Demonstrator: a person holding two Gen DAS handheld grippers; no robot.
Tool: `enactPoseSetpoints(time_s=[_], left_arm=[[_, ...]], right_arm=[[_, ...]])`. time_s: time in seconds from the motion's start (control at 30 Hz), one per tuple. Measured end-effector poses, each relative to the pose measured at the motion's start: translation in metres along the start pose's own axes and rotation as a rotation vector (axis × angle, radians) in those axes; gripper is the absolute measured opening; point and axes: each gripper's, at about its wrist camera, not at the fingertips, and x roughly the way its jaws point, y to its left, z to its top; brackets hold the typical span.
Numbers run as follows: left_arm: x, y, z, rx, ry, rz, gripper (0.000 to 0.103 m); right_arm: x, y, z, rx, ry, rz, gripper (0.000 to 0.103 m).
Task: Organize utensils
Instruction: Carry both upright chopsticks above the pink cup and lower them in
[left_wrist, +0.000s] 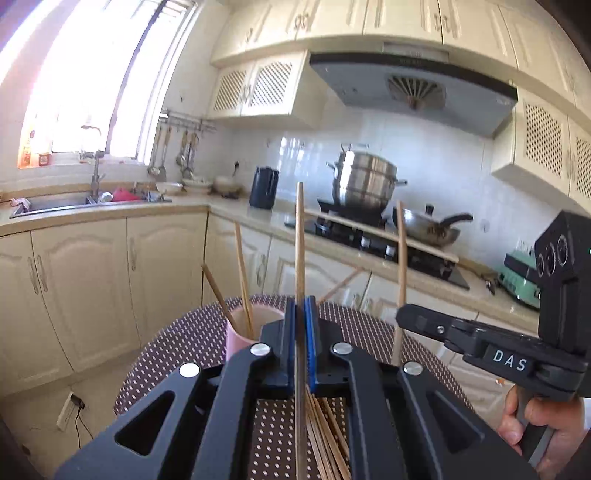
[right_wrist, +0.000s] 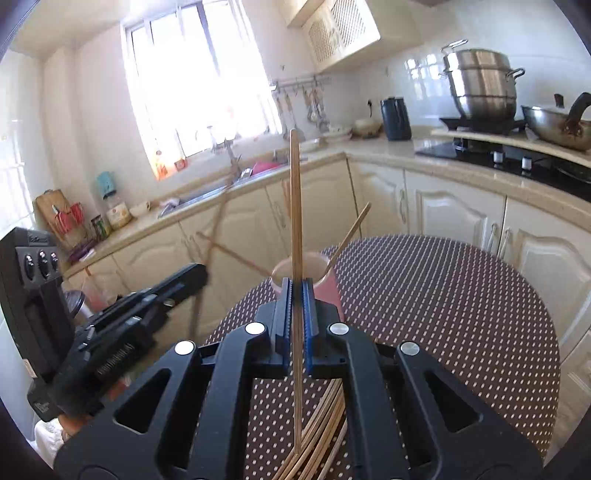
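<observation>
Each gripper (left_wrist: 300, 314) (right_wrist: 297, 295) pinching one chopstick (left_wrist: 300, 240) (right_wrist: 295, 206) should lower it tip-first into the pink cup (right_wrist: 325, 280) ahead.

Daylight floods from the window (right_wrist: 192, 85), blown out at upper left; fisheye bends cabinets at edges; corners vignette dark; slight blur.

a steel steamer pot (left_wrist: 364, 181) and wok (left_wrist: 428, 227) on the stove, possibly a dark kettle (left_wrist: 263, 187) nearby.

One pink cup (left_wrist: 240, 334), two chopsticks (left_wrist: 243, 277) inside, one dotted table (right_wrist: 443, 295), two grippers.
</observation>
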Motion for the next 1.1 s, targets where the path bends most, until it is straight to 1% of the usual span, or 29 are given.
enactPoseSetpoints(time_s=[0.13,0.23,0.33,0.43,0.53,0.67,0.73,0.8,0.9,0.93,1.0,1.03,1.1], left_arm=[[-0.014,0.015,0.009,0.004,-0.075,0.03,0.005],[-0.02,0.034,0.016,-0.033,-0.12,0.058,0.005],[-0.017,0.05,0.025,-0.072,-0.155,0.084,0.005],[-0.009,0.064,0.033,-0.127,-0.18,0.074,0.005],[0.002,0.07,0.041,-0.178,-0.217,0.043,0.005],[0.021,0.063,0.05,-0.216,-0.285,0.01,0.005],[0.029,0.056,0.053,-0.223,-0.316,0.007,0.005],[0.041,0.048,0.055,-0.216,-0.346,0.007,0.005],[0.056,0.037,0.052,-0.195,-0.386,0.016,0.005],[0.061,0.035,0.051,-0.191,-0.391,0.012,0.005],[0.072,0.032,0.046,-0.185,-0.408,0.029,0.005],[0.076,0.031,0.045,-0.18,-0.404,0.026,0.005],[0.087,0.029,0.04,-0.167,-0.408,0.05,0.005]], right_arm=[[-0.004,-0.013,0.01,0.014,-0.035,-0.01,0.006],[-0.003,-0.023,0.017,0.026,-0.065,-0.022,0.006],[0.002,-0.029,0.024,0.025,-0.106,-0.04,0.006],[0.01,-0.03,0.032,0.029,-0.144,-0.027,0.006],[0.017,-0.019,0.041,0.006,-0.198,-0.009,0.006],[0.028,-0.004,0.054,-0.03,-0.269,0.004,0.006],[0.034,0.003,0.058,-0.054,-0.299,0.008,0.006],[0.042,0.007,0.061,-0.068,-0.328,0.011,0.006],[0.054,0.008,0.062,-0.079,-0.348,0.02,0.006],[0.057,0.008,0.061,-0.084,-0.353,0.021,0.006],[0.063,0.005,0.058,-0.087,-0.362,0.026,0.006],[0.066,0.003,0.056,-0.09,-0.368,0.026,0.006],[0.071,-0.001,0.052,-0.088,-0.371,0.04,0.006]])
